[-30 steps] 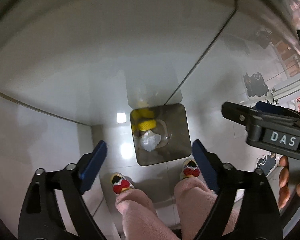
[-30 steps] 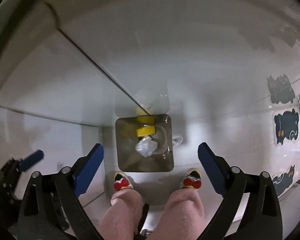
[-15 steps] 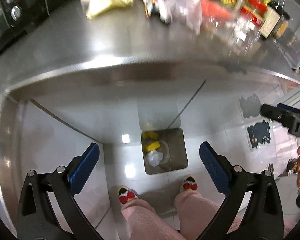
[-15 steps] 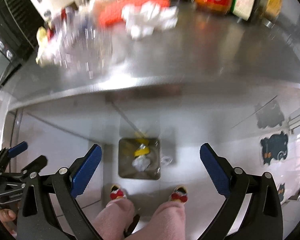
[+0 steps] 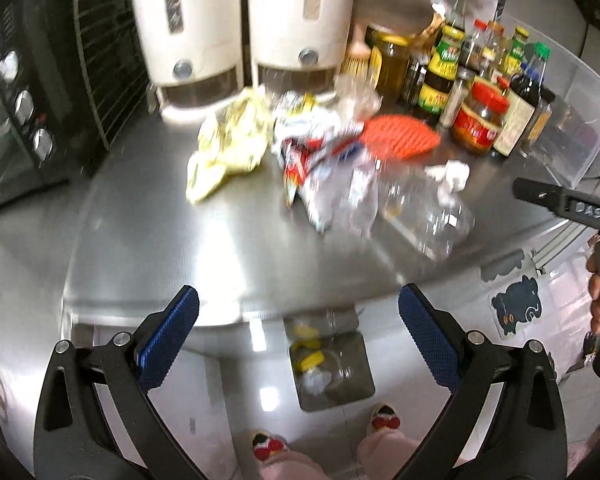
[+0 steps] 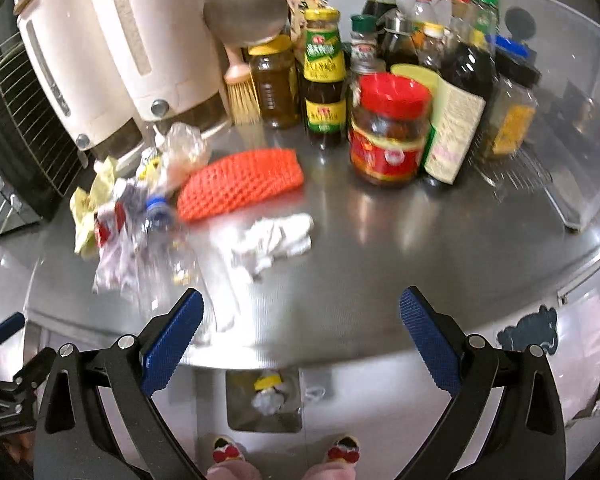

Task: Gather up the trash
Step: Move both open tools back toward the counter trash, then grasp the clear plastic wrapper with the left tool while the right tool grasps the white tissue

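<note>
Trash lies on the steel counter (image 5: pixel 148 240): a crumpled yellow wrapper (image 5: pixel 232 144), printed wrappers (image 5: pixel 312 148), a clear plastic bottle (image 5: pixel 420 208) and a crumpled white tissue (image 6: pixel 276 240). A square steel bin (image 5: pixel 332 368) stands on the floor below the counter edge, with yellow and white trash inside; it also shows in the right wrist view (image 6: pixel 264 404). My left gripper (image 5: pixel 298 334) is open and empty over the counter's front edge. My right gripper (image 6: pixel 300 334) is open and empty, in front of the tissue.
Two white dispensers (image 5: pixel 240 20), a black toaster oven (image 5: pixel 28 80) and several sauce bottles and jars (image 6: pixel 388 128) line the back. An orange mat (image 6: pixel 240 184) lies mid-counter. A clear box (image 6: pixel 572 112) stands right. The person's feet (image 6: pixel 228 450) are by the bin.
Both grippers have risen from looking down into the floor bin to facing the counter and its trash. Both stayed open and empty.
</note>
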